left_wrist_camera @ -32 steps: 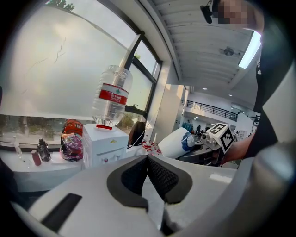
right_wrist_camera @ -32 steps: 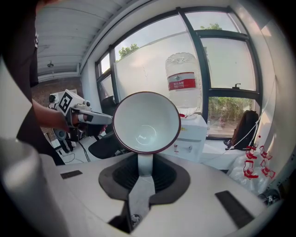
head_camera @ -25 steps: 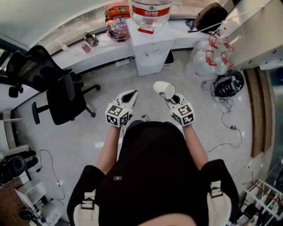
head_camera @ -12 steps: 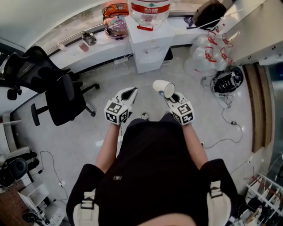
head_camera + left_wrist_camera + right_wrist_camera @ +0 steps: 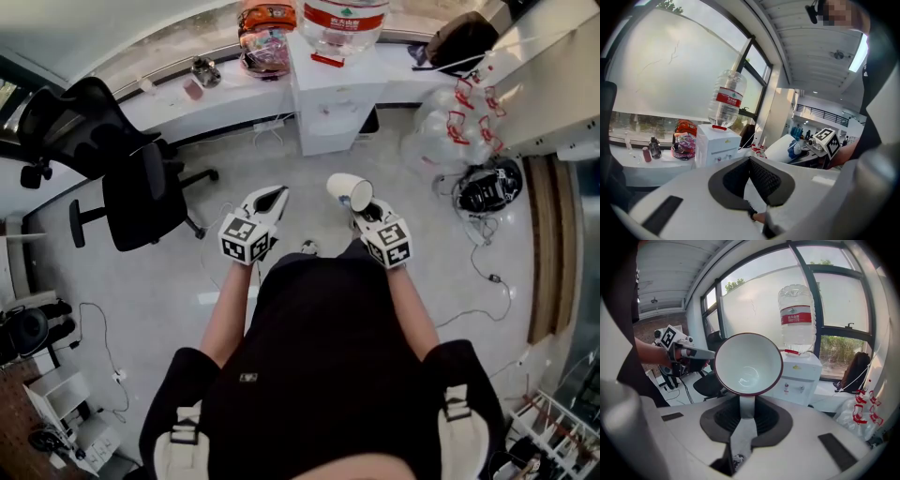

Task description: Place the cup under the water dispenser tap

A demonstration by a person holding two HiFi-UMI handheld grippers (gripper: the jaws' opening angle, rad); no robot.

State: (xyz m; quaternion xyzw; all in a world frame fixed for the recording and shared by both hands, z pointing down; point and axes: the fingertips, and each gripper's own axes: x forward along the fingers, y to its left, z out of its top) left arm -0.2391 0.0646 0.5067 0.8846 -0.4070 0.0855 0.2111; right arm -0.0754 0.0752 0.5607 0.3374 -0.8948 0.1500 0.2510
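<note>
Grip: right tool clamps cup by its handle, mouth tipped sideways.
Approach: level cup before reaching dispenser tap.
Spare: left tool closed, empty.

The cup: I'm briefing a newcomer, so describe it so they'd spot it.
Find the white water dispenser topped by a clear bottle. Before it, the right gripper holds a white, dark-rimmed cup by its handle, mouth sideways; the left gripper holds nothing.

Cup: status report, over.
Right gripper shut on cup handle; cup tipped sideways, empty. Left gripper shut, empty. Water dispenser ahead, not reached; nothing seen in between.
</note>
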